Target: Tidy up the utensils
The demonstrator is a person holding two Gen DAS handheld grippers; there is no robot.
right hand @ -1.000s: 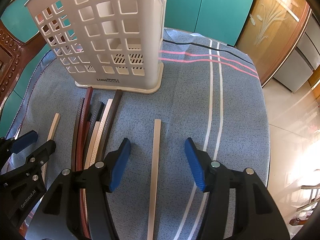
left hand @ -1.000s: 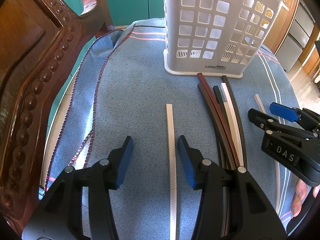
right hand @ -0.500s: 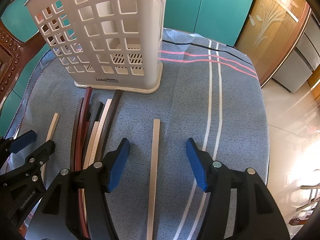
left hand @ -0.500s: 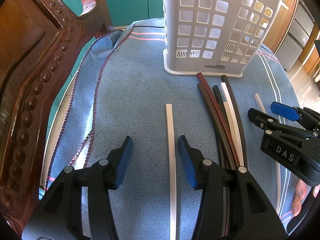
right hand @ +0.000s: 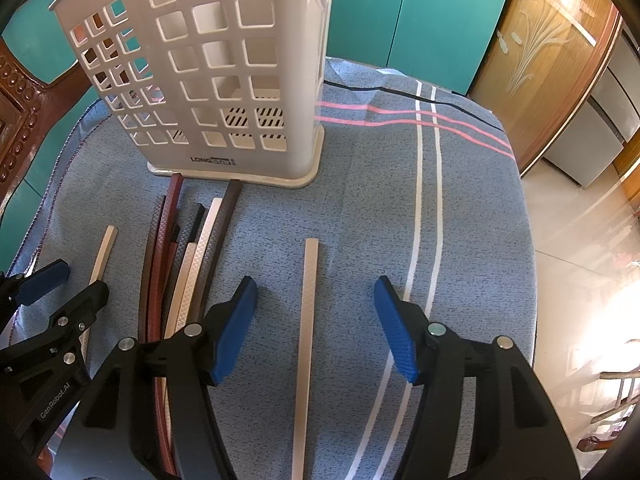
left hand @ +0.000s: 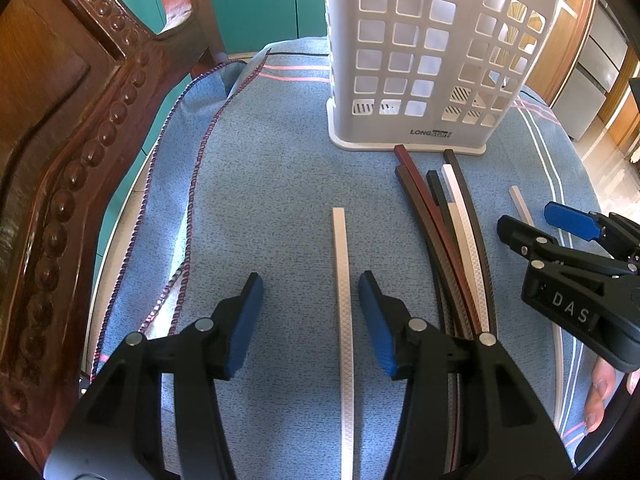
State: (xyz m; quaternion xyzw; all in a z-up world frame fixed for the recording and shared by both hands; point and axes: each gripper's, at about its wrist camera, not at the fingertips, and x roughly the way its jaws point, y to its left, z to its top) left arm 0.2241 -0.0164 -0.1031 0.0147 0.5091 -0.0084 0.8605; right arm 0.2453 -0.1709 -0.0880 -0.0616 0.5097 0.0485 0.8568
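A white perforated utensil basket stands upright on a blue cloth; it also shows in the right wrist view. A bundle of brown, black and white sticks lies in front of it, also in the right wrist view. My left gripper is open, low over a single white stick lying between its jaws. My right gripper is open over a single beige stick. The right gripper also shows at the right of the left wrist view.
A carved wooden chair back stands close on the left. Teal cabinet doors are behind the table. The cloth's right edge drops to a tiled floor. A wooden cabinet stands at the right.
The right gripper has opened slightly wider and eased a little back. The left gripper and the sticks have barely moved.
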